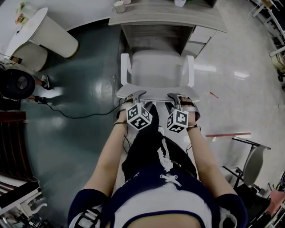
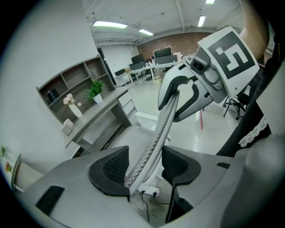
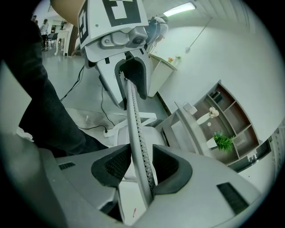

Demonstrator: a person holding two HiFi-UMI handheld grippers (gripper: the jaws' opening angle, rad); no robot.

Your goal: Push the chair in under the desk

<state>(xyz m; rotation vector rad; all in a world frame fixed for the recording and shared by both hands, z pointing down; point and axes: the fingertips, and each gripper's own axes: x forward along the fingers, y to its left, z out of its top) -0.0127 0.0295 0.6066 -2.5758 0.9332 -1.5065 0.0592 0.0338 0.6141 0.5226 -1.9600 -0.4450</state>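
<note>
Dark clothing trimmed with white lace fills the bottom of the head view, and two bare forearms reach forward from it. The left gripper [image 1: 136, 94] and right gripper [image 1: 176, 95] sit side by side on the top edge of the white chair's perforated backrest [image 1: 156, 92], their marker cubes hiding much of each body.

In the left gripper view the jaws of the left gripper [image 2: 144, 167] are drawn narrow round the thin backrest [image 2: 156, 138]. One pad lies against it, and a sliver of gap shows at the other. In the right gripper view the right gripper [image 3: 140, 167] is closed down on the same backrest [image 3: 136, 133], which nearly fills the space between its pads.

The white chair [image 1: 156, 67] faces the grey wooden desk [image 1: 164, 18]. Its seat stands just before the knee opening, beside the drawer unit [image 1: 196, 40], and is mostly outside it. How far its front edge reaches under cannot be told. The chair's legs are hidden beneath the seat.

A black cable [image 1: 75, 116] trails over the dark floor at left, near a white cylindrical bin [image 1: 51, 31]. A white cup [image 1: 119, 6] on the desk is cut off by the top edge. A round black object [image 1: 15, 82] at far left is too dim to identify.
</note>
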